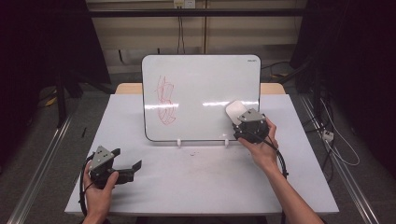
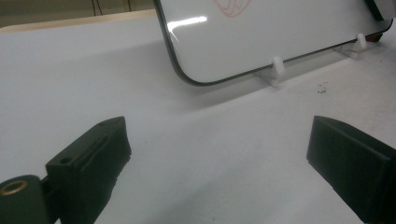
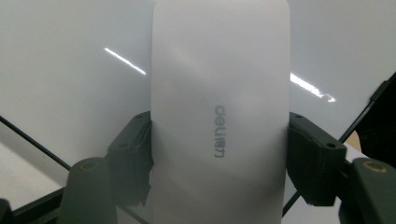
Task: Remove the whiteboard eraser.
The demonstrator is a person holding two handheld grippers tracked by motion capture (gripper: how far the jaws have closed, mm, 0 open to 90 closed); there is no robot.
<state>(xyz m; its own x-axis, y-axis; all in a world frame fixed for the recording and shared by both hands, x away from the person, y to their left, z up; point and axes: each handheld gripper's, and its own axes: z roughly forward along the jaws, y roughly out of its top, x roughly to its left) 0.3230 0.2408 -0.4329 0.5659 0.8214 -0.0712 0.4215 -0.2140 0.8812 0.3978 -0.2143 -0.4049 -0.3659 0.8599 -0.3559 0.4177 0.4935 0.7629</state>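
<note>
you sit at a white desk (image 1: 201, 182) in a dim room. beyond it, a beige wall (image 1: 196, 32) with a wall socket (image 1: 184, 3), dark shadow either side, grey floor (image 1: 42, 140), metal rails (image 1: 37, 172).

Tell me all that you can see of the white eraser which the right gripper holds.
The white eraser is a smooth oblong block with rounded corners, plastic by its look, with a grey "deli" logo on its back. The right gripper clamps its two long sides. It lies against the whiteboard, near the lower right corner, far from the red scribble.
</note>
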